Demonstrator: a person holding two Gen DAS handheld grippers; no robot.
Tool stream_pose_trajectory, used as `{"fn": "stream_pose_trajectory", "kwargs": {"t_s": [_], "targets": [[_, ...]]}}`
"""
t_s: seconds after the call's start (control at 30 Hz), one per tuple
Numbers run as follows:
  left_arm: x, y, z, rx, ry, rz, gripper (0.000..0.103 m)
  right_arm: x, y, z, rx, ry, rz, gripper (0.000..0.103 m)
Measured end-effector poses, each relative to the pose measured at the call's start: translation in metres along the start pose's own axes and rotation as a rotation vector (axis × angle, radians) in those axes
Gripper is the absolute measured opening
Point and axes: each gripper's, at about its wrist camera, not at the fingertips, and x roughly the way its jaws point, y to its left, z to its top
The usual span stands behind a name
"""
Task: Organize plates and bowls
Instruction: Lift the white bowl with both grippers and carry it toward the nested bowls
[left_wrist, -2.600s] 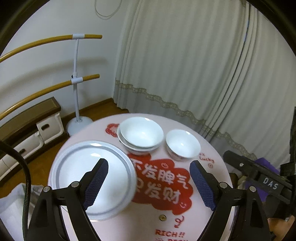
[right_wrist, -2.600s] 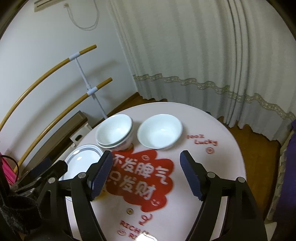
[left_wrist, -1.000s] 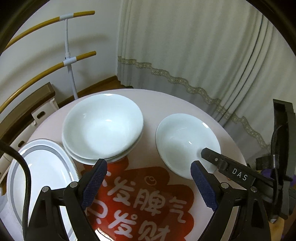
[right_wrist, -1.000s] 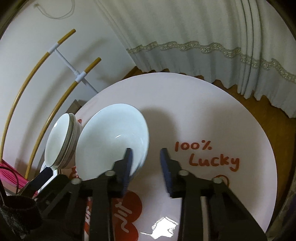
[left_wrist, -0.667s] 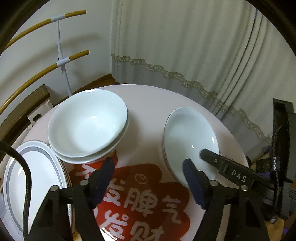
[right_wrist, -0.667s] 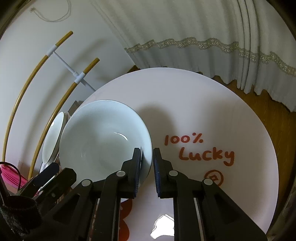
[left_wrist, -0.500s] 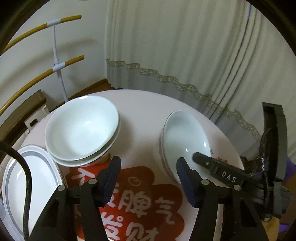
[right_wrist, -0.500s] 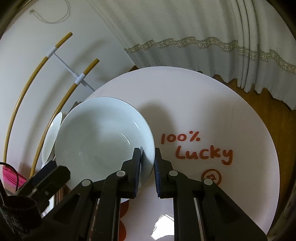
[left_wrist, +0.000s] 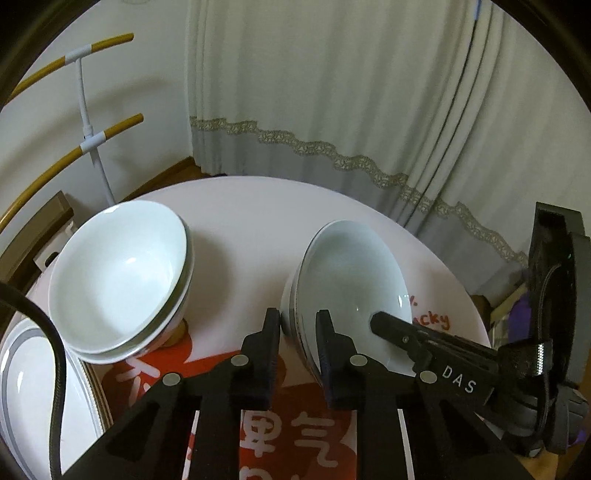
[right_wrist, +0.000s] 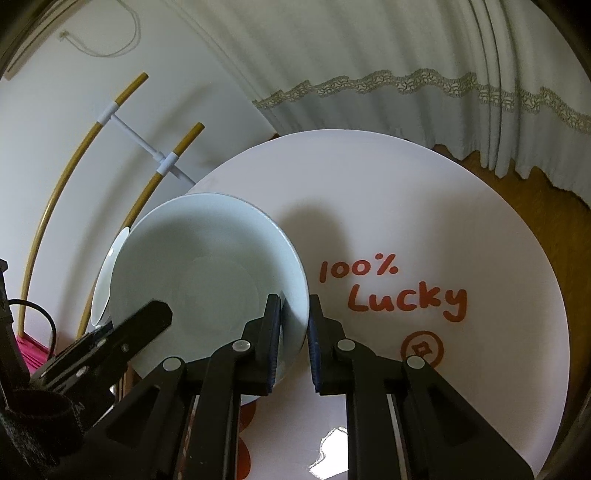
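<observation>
Left gripper (left_wrist: 298, 325) just closed on tilted bowl (left_wrist: 351, 288), right gripper (right_wrist: 294, 314) gripping opposite rim

White bowl (left_wrist: 351, 280) tilted – two stacked bowls (left_wrist: 118, 273), plate (left_wrist: 26, 391) leftward

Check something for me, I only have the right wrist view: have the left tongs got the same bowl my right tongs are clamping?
Observer: Yes. The left tongs have just been closing, and their pads now pinch the rim of that same bowl, a little way along the rim from the right tongs.
Operator: What's behind the bowl? I see only a white sliver.
Observer: A stack of two bowls, nested, standing apart from the held one.
Operator: Any plates?
Observer: One grey-ringed plate at the near edge of the table, beside the stack.
</observation>
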Motion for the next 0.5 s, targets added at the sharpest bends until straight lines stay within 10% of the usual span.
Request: {"fn": "stream_pose_trajectory", "kwargs": {"t_s": [0.5], "targets": [[-0.011, 0.024, 0.001, -0.014, -0.012, -0.045, 0.012, -0.026, 0.018, -0.005, -0.023, -0.055, 0.012, 0.012]]}}
